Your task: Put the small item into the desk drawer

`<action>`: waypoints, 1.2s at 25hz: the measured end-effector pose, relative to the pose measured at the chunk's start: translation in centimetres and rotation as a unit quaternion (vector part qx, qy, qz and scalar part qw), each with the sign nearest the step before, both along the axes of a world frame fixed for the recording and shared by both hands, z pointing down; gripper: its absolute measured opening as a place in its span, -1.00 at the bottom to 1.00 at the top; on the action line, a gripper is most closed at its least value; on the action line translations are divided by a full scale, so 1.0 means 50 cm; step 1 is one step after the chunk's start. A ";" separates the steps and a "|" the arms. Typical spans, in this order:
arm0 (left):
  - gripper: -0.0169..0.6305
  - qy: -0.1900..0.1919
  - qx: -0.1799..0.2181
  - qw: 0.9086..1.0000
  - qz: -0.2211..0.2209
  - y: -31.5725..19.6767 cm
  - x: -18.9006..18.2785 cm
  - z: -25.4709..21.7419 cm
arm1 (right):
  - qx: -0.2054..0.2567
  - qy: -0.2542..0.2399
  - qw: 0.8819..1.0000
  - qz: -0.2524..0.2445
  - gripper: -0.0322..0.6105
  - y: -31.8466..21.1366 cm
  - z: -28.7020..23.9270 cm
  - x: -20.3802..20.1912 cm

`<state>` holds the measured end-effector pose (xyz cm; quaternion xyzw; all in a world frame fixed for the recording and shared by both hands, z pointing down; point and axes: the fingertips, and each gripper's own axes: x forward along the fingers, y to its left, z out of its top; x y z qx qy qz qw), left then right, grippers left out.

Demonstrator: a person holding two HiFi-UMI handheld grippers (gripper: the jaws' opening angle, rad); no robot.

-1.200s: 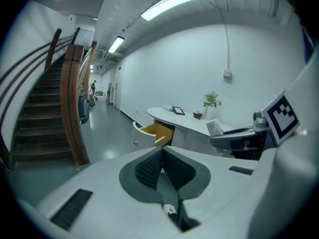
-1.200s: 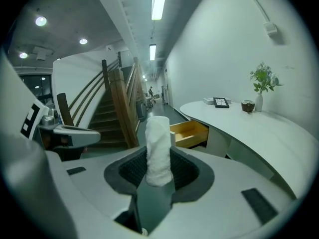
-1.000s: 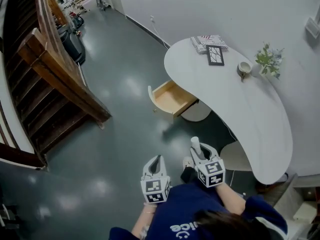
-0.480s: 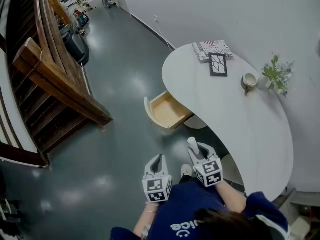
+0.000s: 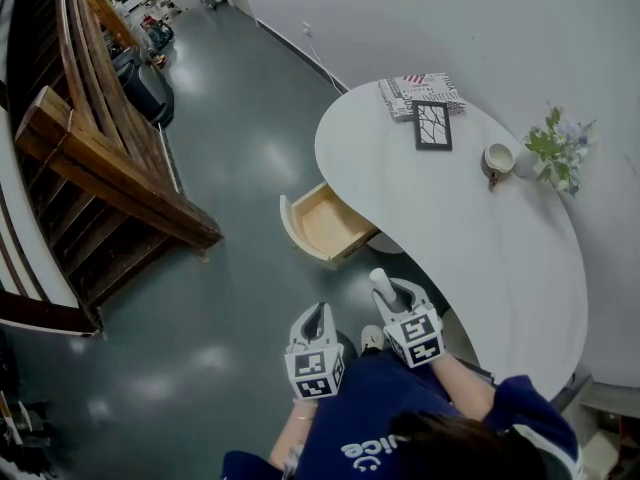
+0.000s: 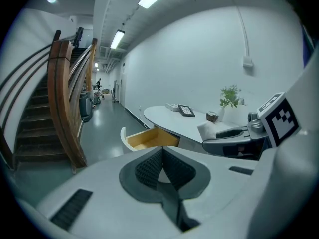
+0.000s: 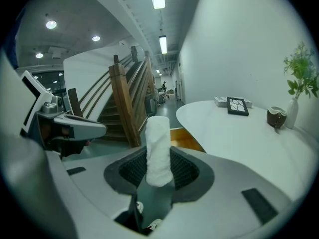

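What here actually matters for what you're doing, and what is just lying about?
In use: white cloth roll, right gripper clamping it, open desk drawer.
Lying about: picture frame, magazines, cup, plant in vase.

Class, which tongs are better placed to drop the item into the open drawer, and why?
Right: the right tongs grip the white roll; the left tongs are shut, empty. The drawer stands open ahead.
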<state>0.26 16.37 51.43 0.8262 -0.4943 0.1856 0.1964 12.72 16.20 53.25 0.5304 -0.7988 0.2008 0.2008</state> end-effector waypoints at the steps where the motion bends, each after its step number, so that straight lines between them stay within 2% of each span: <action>1: -0.94 0.000 -0.001 1.000 0.000 -0.005 0.002 0.001 | -0.001 -0.001 1.000 0.000 -0.47 -0.005 0.001 0.003; 9: -0.94 0.008 0.003 1.000 0.005 -0.092 0.006 0.002 | 0.006 0.010 1.000 -0.004 -0.46 -0.064 0.002 0.003; 14: -0.94 -0.002 0.000 1.000 0.021 -0.176 -0.009 0.005 | 0.004 0.040 0.999 0.013 -0.46 -0.127 0.003 0.003; 30: -0.94 0.013 -0.017 0.995 0.094 -0.411 -0.044 0.025 | -0.025 0.033 0.995 0.093 -0.46 -0.318 0.017 -0.028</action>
